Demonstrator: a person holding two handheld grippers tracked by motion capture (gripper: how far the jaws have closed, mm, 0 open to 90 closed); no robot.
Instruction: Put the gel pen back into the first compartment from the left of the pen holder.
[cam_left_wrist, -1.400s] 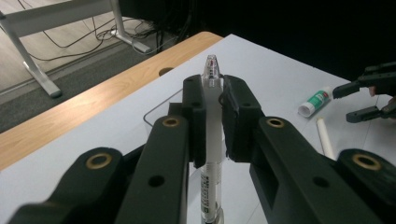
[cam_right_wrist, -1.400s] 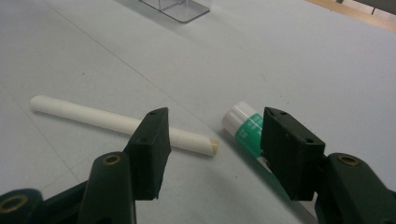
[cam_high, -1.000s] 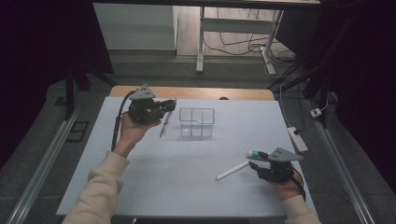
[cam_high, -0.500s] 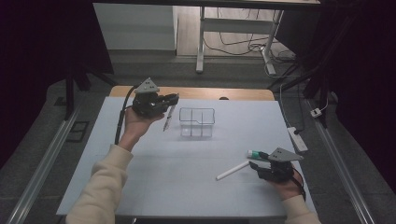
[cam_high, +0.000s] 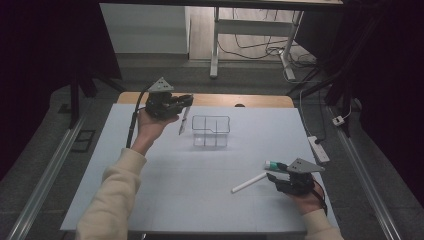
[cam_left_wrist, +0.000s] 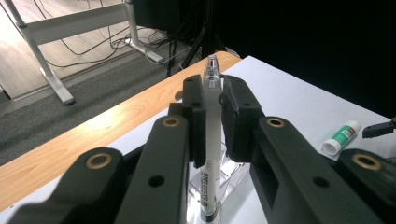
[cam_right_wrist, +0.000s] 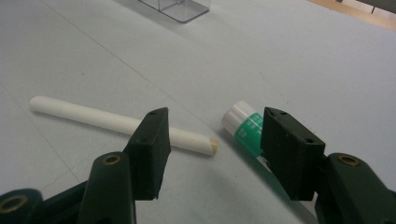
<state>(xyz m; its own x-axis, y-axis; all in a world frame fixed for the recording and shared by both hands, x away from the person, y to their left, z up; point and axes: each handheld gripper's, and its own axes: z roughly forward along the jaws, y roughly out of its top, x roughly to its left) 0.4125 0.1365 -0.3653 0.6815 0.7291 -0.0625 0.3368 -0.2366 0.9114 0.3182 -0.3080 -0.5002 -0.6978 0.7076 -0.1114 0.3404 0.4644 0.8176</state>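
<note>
High view: left gripper (cam_high: 186, 101) is lifted above the far left part of the white table (cam_high: 150, 190), clamped on a pen (cam_high: 183, 121) that hangs slanted from the jaws, its lower end just left of the clear box (cam_high: 210, 131). Clear box stands on the far middle of the table, divided into compartments. Right gripper (cam_high: 272, 176) rests low at the near right corner, in the person's hand. White stick (cam_high: 248, 182) lies just left of it; glue stick (cam_high: 274, 165) lies close by its far side, green label and white cap showing.

Left gripper view: jaws closed tight on the pen (cam_left_wrist: 212, 140), pads pressing its clear-and-white barrel from both sides. Tip of the pen rises past the pad ends. Clear box (cam_left_wrist: 231, 175) sits below, behind the barrel. Glue stick (cam_left_wrist: 342, 137) lies further off on the table, right side of the frame.

Right gripper view: jaws stand apart, holding nothing. White stick (cam_right_wrist: 116, 123) lies across the table, one end reaching between the jaws. Glue stick (cam_right_wrist: 245, 127) lies just beside the right-hand jaw, cap towards the stick. Corner of the clear box (cam_right_wrist: 180, 8) at the top edge.
</note>
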